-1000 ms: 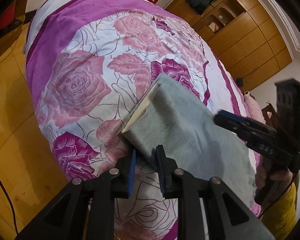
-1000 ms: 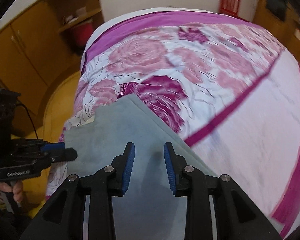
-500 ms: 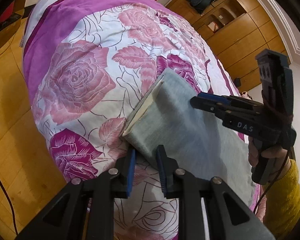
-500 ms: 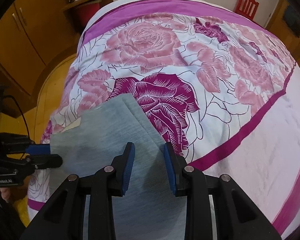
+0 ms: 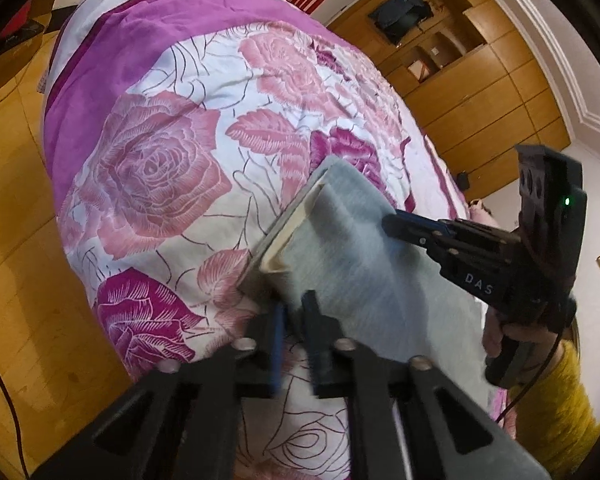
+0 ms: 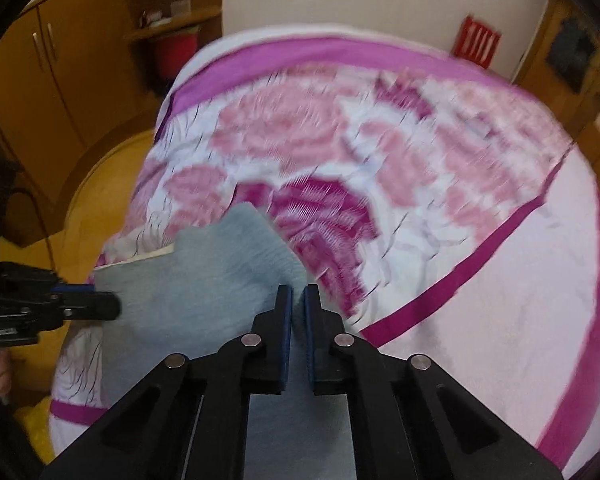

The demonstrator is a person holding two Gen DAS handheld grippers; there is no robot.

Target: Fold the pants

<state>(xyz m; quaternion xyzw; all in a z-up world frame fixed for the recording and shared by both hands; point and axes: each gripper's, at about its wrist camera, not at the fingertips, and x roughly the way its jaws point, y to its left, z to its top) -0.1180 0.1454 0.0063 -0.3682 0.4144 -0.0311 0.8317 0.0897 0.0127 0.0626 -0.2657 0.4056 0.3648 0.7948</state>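
Grey pants (image 5: 364, 264) pinched by left gripper (image 5: 294, 312) (right gripper (image 6: 296, 300) too).

Grey pants (image 5: 364, 264), pink rose-print bedspread (image 5: 160, 168)

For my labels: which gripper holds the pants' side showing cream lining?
The left gripper, beside the cream lining; the right gripper pinches the pants' plain grey side.

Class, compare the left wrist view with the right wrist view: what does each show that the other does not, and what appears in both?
Only the left wrist view shows the pants' cream lining edge clearly, and the yellow sleeve. Only the right wrist view shows the red bin under a shelf. Both show the grey pants on the rose-print bedspread, the left gripper and right gripper shut on the fabric's edges, and a red chair.
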